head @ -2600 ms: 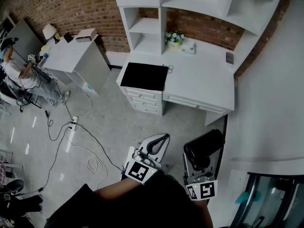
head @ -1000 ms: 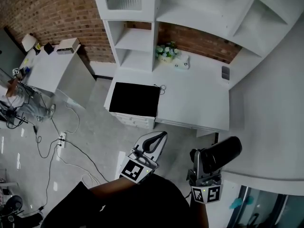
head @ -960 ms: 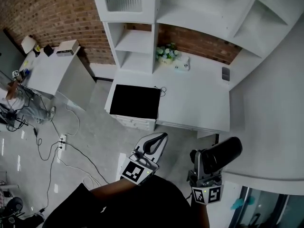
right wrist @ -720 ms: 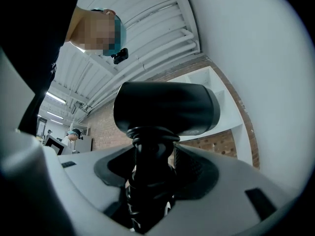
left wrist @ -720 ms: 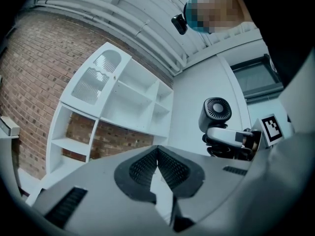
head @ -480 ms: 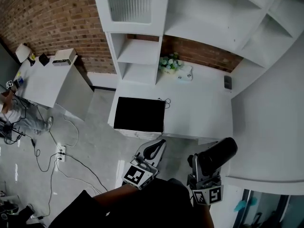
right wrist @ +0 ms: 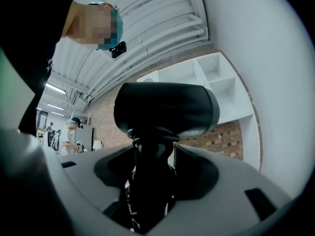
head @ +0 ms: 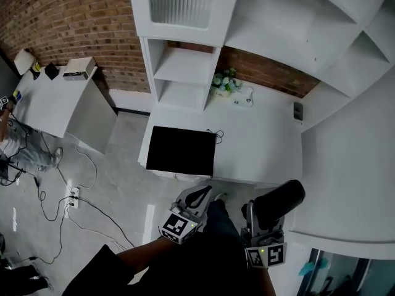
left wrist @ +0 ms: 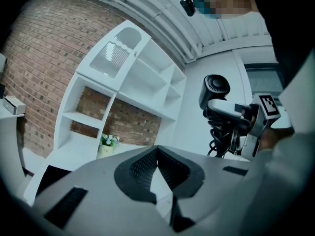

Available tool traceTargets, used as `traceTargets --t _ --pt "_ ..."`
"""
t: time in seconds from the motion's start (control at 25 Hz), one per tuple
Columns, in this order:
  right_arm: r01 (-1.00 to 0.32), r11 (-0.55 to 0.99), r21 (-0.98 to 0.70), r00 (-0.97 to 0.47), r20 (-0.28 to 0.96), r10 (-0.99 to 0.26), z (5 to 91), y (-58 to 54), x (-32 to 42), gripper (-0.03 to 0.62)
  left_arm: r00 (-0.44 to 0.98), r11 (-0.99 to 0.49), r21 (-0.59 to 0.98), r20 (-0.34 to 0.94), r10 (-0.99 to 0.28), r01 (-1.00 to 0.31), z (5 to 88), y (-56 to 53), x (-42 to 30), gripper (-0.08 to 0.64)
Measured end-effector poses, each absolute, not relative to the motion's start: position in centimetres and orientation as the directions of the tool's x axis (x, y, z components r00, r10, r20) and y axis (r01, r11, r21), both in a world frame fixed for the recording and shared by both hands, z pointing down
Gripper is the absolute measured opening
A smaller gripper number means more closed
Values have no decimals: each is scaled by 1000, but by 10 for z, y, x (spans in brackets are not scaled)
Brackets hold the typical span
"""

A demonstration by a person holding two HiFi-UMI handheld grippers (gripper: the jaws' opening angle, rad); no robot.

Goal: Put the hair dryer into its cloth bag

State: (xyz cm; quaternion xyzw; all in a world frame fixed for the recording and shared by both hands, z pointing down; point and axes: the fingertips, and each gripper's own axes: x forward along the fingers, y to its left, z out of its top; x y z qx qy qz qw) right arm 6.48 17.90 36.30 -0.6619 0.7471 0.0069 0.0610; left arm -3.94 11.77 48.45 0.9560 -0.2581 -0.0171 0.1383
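Nearer the flat black cloth bag (head: 181, 151) now, the right gripper (head: 262, 216) clasped the black hair dryer (head: 281, 197), while the left gripper (head: 200, 197) was closed, empty.

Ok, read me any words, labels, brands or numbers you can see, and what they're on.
No text is readable in any view.
Cubes on the left gripper and right gripper: square marker patterns only, no letters.
The hair dryer: faint pale patch on its body, too blurred to read.
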Motion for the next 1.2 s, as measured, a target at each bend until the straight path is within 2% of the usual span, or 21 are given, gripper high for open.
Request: traceTargets --t 0.36,0.56,0.92,1.2 --pt "-985 160 -66 -156 -55 -986 384 145 92 250 812 -757 293 216 -543 -584 551 70 -23 17" --pt "-985 154 -73 -149 -70 -986 392 115 126 250 797 -810 126 317 -514 -572 580 43 5 18" --pt "-982 188 -35 -186 -55 -981 425 60 176 250 682 -748 134 537 -497 -650 661 -27 40 22" --pt "-983 182 -7 -182 26 -983 440 21 225 250 617 -748 123 658 -431 -653 727 -69 76 114"
